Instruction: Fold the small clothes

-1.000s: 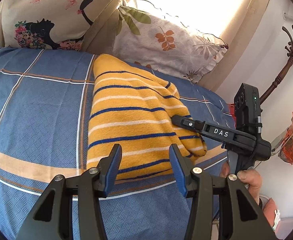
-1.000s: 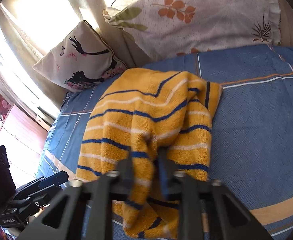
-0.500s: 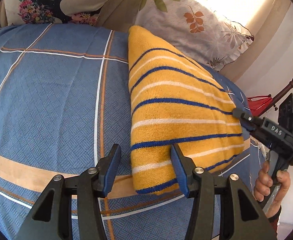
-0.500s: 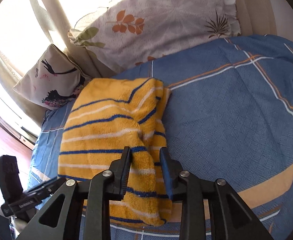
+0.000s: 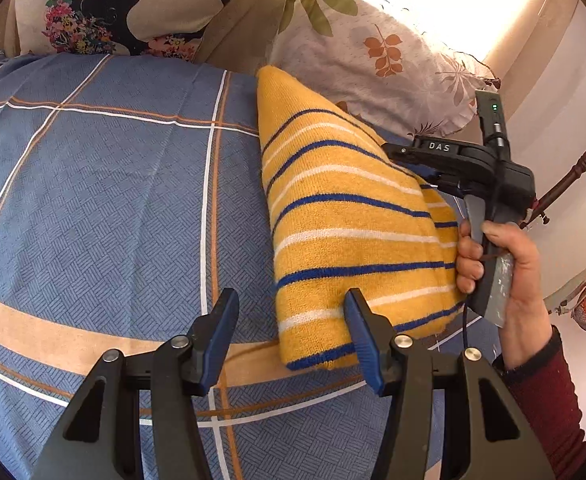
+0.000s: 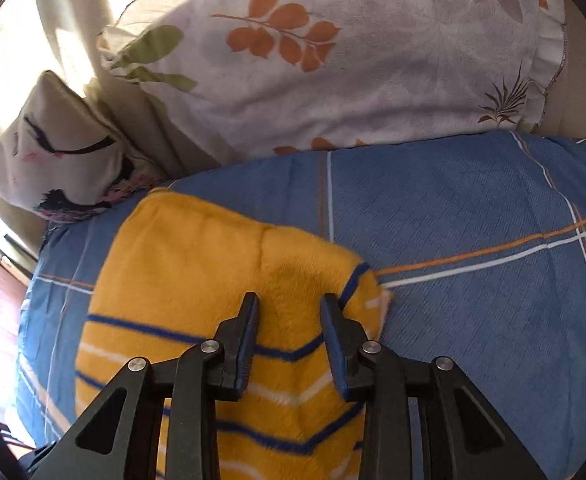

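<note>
The yellow striped garment (image 5: 349, 232) lies folded on the blue plaid bedsheet (image 5: 105, 208), ahead-right of the left gripper (image 5: 291, 320), jaws apart; the right gripper (image 6: 291, 320) gapes empty directly above it.

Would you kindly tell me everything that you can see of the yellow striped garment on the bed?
The yellow striped garment is a fuzzy, towel-like knit, mustard yellow with thin blue and white stripes. It lies folded into a thick, roughly triangular bundle on the blue checked bedspread, its narrow end near the leaf-print pillow. The right gripper hovers open over its plain yellow end; whether the fingers touch the cloth is unclear. The left gripper is open at its near edge, one finger over the fabric.
</note>
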`<control>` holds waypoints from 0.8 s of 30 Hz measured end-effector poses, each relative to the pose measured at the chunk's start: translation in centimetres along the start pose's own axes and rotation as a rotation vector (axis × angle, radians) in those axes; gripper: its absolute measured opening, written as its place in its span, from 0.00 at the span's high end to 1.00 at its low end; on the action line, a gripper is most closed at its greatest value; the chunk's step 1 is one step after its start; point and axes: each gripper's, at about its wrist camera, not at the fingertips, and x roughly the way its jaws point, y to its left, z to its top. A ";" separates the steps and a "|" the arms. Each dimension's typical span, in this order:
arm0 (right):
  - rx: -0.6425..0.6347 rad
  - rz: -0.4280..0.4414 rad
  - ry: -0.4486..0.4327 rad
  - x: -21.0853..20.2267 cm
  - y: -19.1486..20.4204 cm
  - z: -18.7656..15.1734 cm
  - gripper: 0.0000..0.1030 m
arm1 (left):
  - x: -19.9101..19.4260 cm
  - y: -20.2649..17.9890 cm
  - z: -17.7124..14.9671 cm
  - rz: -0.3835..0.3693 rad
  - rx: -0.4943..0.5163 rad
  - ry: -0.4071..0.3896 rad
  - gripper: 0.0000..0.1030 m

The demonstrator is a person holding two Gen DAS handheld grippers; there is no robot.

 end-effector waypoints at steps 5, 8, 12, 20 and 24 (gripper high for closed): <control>0.032 -0.102 -0.083 -2.0 -0.5 0.7 0.55 | -1.2 0.6 0.0 0.024 -0.010 -0.035 0.48; 0.009 0.023 -0.123 -4.3 1.6 0.6 0.55 | -1.1 1.1 -0.3 0.007 -0.037 -0.025 0.47; -0.154 0.199 -0.047 -4.3 7.6 0.1 0.55 | -1.0 1.7 -0.8 0.000 -0.053 -0.017 0.47; -0.237 0.246 0.116 2.3 13.3 -0.5 0.58 | -1.5 2.4 -1.0 0.003 -0.088 -0.029 0.46; -0.151 0.299 0.107 2.0 12.1 0.0 0.58 | -2.0 2.7 -0.9 -0.005 -0.099 -0.038 0.46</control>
